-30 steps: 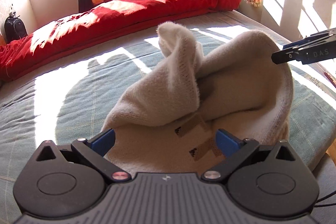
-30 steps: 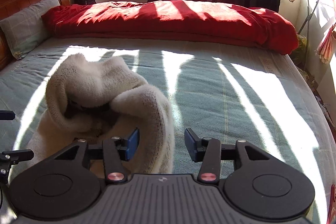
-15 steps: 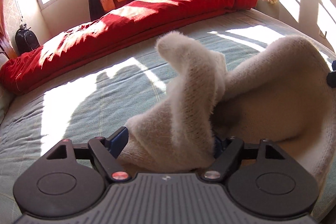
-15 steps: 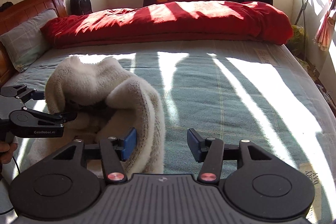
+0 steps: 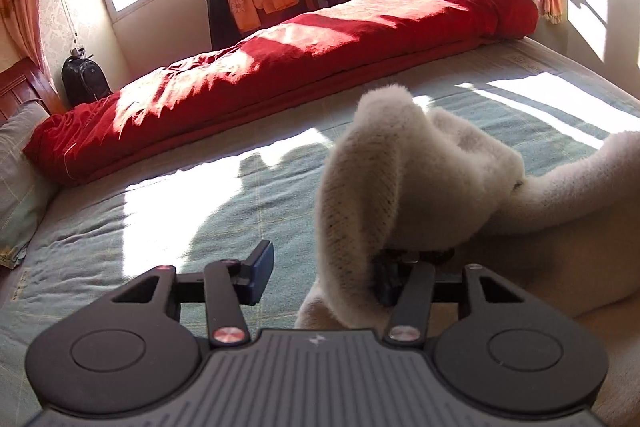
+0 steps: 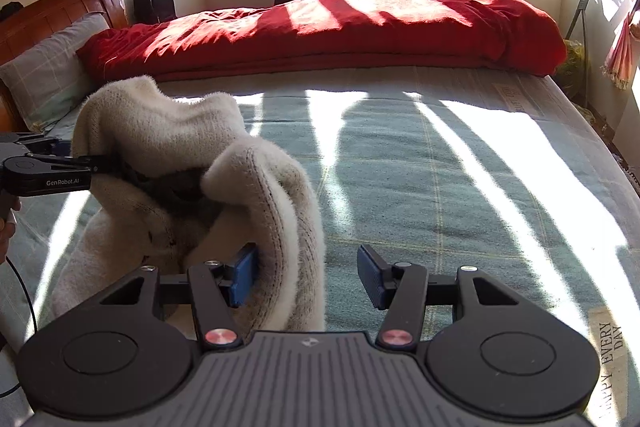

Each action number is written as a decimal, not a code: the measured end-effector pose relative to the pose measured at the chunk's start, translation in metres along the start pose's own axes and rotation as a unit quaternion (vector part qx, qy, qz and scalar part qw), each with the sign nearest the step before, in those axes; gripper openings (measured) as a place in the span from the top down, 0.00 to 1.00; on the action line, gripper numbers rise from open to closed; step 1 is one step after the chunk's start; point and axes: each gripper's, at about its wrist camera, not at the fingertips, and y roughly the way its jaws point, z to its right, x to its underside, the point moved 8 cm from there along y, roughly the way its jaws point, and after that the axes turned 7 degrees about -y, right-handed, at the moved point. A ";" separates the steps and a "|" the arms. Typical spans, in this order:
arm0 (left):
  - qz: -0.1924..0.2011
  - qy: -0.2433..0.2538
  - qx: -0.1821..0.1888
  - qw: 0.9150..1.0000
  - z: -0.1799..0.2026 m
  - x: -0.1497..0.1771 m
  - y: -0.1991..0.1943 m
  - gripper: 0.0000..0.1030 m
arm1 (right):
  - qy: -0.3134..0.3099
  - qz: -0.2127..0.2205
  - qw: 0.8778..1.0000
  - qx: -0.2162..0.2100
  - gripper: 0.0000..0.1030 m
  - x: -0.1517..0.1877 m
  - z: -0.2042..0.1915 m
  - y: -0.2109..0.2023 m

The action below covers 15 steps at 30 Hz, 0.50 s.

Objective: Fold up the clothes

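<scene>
Cream fleece, thick and fuzzy, is all I have to work with: one garment [image 6: 168,163] lying bunched on the near part of the bed [image 6: 440,167], nowhere near folded. No edge is laid flat, no crease is made, and the cloth stands up in two rumpled humps. My left gripper [image 5: 324,267] has just been closing, with a hump of the fleece between its jaws; its right pad is buried in the cloth while the left pad stands clear, so I judge the pinch not yet made. My right gripper [image 6: 306,277] stands about half open, its left pad against a fold and its right pad clear over the sheet, gripping nothing. Everything is left: take hold, lift, spread, then fold.
</scene>
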 end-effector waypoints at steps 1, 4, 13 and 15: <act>-0.003 0.006 -0.006 1.000 -0.005 -0.003 0.006 0.48 | 0.000 -0.001 1.000 -0.001 0.43 0.000 -0.001 0.001; -0.017 0.019 -0.014 1.000 -0.020 -0.012 0.031 0.41 | -0.003 -0.003 1.000 -0.001 0.43 -0.001 -0.002 0.004; -0.089 0.034 -0.030 0.995 -0.048 -0.025 0.120 0.38 | -0.009 -0.008 1.000 0.003 0.41 -0.007 -0.004 0.009; -0.104 0.031 -0.035 0.993 -0.050 -0.024 0.140 0.38 | -0.008 -0.009 1.000 0.005 0.40 -0.009 -0.002 0.010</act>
